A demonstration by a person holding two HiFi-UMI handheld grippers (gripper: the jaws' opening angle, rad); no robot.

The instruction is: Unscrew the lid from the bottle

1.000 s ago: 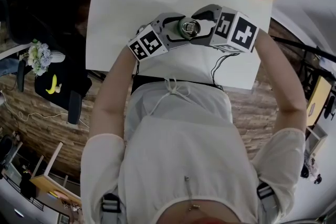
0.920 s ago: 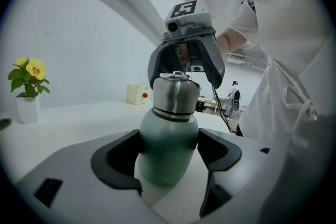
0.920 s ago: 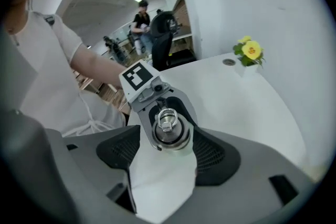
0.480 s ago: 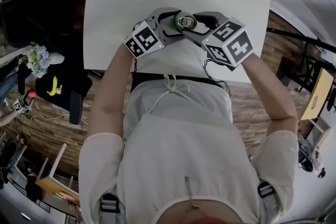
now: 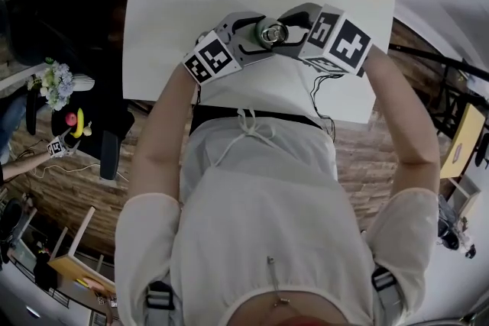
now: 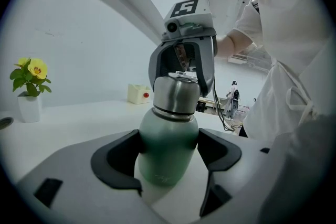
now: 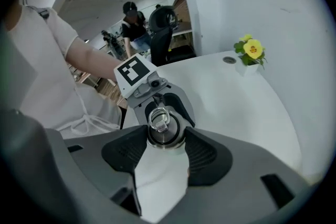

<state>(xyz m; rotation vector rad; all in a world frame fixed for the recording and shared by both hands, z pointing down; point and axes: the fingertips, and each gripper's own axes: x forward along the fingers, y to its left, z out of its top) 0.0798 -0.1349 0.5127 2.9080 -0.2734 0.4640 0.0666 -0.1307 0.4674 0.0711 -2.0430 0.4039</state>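
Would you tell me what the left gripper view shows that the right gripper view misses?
Left gripper view only: the green bottle body clamped in the left gripper, and a yellow box. Right gripper view only: the steel lid with its ringed top face, and a bystander. Both: that lid, the yellow flower, the white table.

From your head view you are seeing only the lid (image 5: pixel 271 32); it is hiding the bottle (image 6: pixel 168 144) body beneath. The distant person (image 7: pixel 134 29) in the right gripper view is showing too small to make out.
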